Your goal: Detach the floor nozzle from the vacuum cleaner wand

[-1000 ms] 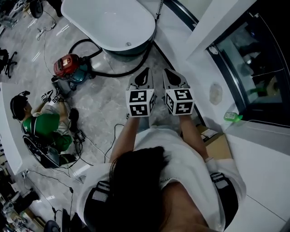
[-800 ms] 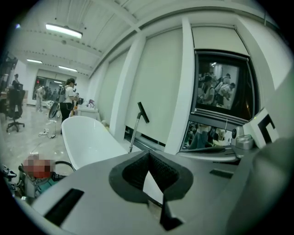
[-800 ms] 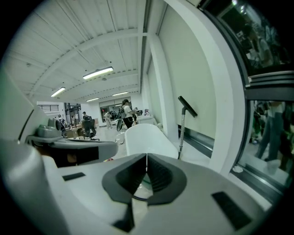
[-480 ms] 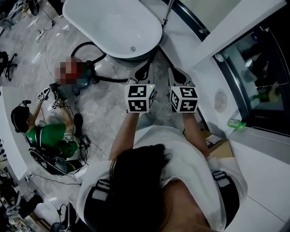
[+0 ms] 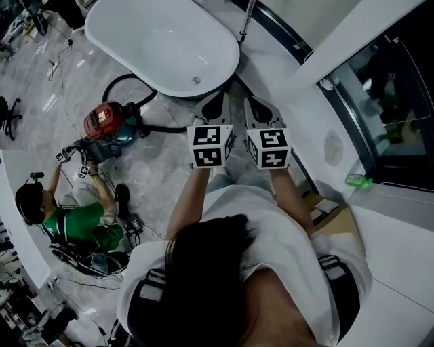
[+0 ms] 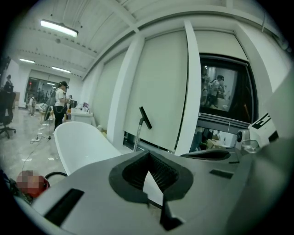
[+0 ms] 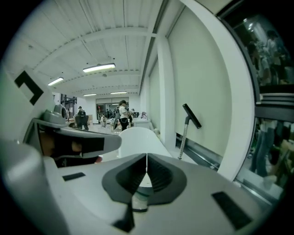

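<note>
The silver vacuum wand [image 6: 137, 134], with the black floor nozzle [image 6: 145, 118] at its top, is being leaned against the wall at the floor's edge, behind the white oval bathtub [image 5: 163, 41]. The left gripper [image 5: 217, 107] and right gripper [image 5: 253, 108] are being held closed, empty, side by side, well apart from it.

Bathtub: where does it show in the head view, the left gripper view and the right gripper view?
Head view: the bathtub is at the top, left of centre.
Left gripper view: the bathtub is at mid-height, on the left.
Right gripper view: the bathtub is near the centre.
Shared landmark: the pole leaning on the wall to the right of the tub, also seen here and here.
</note>
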`<state>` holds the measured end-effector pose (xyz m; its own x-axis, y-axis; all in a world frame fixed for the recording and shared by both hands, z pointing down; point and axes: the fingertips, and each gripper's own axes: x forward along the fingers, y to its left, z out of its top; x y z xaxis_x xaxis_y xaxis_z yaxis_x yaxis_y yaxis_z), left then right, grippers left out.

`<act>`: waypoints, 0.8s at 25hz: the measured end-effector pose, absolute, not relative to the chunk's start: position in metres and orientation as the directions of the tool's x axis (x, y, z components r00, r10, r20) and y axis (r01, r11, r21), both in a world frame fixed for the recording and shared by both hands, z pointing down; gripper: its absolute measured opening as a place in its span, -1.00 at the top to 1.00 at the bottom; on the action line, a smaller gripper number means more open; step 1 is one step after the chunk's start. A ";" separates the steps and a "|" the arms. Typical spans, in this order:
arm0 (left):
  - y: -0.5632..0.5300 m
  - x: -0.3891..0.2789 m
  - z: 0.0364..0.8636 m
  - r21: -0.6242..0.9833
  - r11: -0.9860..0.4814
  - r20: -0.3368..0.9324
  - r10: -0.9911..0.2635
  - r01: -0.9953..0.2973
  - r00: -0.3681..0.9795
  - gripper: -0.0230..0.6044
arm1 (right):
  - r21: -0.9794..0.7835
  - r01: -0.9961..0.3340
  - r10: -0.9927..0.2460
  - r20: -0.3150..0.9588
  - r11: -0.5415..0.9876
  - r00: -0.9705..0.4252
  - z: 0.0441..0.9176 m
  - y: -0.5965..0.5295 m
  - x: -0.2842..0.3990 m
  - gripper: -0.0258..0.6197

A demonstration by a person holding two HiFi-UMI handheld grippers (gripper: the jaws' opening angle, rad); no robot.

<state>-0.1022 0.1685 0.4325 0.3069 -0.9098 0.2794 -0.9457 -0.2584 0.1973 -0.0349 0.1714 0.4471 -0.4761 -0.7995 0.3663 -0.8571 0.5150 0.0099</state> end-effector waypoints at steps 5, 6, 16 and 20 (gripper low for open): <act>0.163 -0.105 0.433 0.194 -0.260 0.284 -0.908 -0.946 0.308 0.93 | -0.004 -0.858 -0.802 0.352 0.514 -0.482 0.445 0.168 -0.041 0.87; 0.162 -0.105 0.433 0.191 -0.265 0.286 -0.906 -0.945 0.312 0.93 | -0.009 -0.861 -0.804 0.352 0.509 -0.480 0.445 0.167 -0.042 0.87; 0.151 -0.102 0.440 0.188 -0.305 0.302 -0.887 -0.934 0.350 0.93 | -0.015 -0.890 -0.833 0.345 0.456 -0.433 0.445 0.155 -0.033 0.87; 0.141 -0.102 0.444 0.203 -0.307 0.303 -0.883 -0.930 0.358 0.93 | -0.034 -0.877 -0.824 0.324 0.480 -0.464 0.445 0.147 -0.035 0.87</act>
